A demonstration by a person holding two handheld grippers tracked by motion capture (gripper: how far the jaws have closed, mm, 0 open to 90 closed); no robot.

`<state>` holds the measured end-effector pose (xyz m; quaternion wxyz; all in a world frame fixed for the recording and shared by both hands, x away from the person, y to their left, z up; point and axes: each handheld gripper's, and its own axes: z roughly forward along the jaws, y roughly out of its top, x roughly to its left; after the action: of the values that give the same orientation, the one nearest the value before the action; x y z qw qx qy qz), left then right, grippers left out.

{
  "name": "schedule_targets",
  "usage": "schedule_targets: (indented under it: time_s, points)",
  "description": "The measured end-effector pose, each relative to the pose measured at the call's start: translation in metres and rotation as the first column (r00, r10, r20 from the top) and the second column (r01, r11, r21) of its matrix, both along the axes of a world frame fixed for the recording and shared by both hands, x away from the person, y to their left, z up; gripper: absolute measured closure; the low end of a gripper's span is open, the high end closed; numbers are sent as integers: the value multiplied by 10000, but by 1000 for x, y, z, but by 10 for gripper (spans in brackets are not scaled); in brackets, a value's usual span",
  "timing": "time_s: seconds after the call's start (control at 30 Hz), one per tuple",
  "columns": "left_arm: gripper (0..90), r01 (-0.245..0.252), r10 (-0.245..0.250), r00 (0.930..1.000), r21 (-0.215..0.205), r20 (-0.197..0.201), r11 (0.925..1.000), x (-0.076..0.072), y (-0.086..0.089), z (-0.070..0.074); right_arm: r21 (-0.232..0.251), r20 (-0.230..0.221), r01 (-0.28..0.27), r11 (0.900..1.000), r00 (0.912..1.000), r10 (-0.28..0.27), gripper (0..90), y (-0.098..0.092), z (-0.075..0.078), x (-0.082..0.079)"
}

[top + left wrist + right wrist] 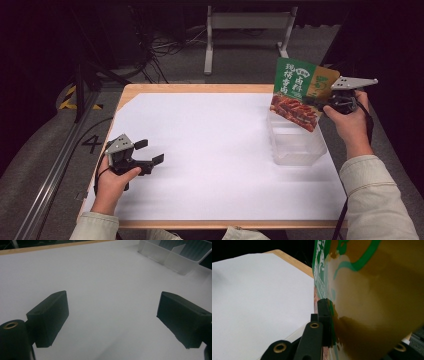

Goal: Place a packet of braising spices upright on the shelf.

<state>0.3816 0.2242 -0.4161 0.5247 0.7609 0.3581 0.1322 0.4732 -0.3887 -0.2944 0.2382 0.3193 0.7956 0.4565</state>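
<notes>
A green, brown and yellow food pouch (299, 91) hangs tilted above a clear plastic bin (296, 145) at the table's right side. My right gripper (320, 101) is shut on the pouch's right edge; in the right gripper view the pouch (372, 295) looms close with a black jaw pressed flat against it. My left gripper (149, 152) rests low over the white sheet at the front left, open, with nothing between its fingers (50, 315). The left gripper view shows the bin (175, 257) far off at the upper right.
A white sheet (210, 150) covers the wooden table (200, 88). Beyond the far edge lie a grey floor, cables and a white metal stand (245, 30). A rail (55, 170) runs along the left side.
</notes>
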Motion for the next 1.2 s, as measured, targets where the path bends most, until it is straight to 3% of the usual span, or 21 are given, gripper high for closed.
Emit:
schedule_targets:
  time_s: [0.67, 1.2]
  points:
    - [114, 44, -44, 10000, -91, 4, 9999, 3, -3, 0, 170, -437, -21, 9999, 9990, 28, 897, -5, -24, 4]
    - [113, 80, -81, 10000, -20, -51, 10000, 5, -4, -1, 647, -1005, 211, 9977, 9948, -145, 897, -10, -51, 6]
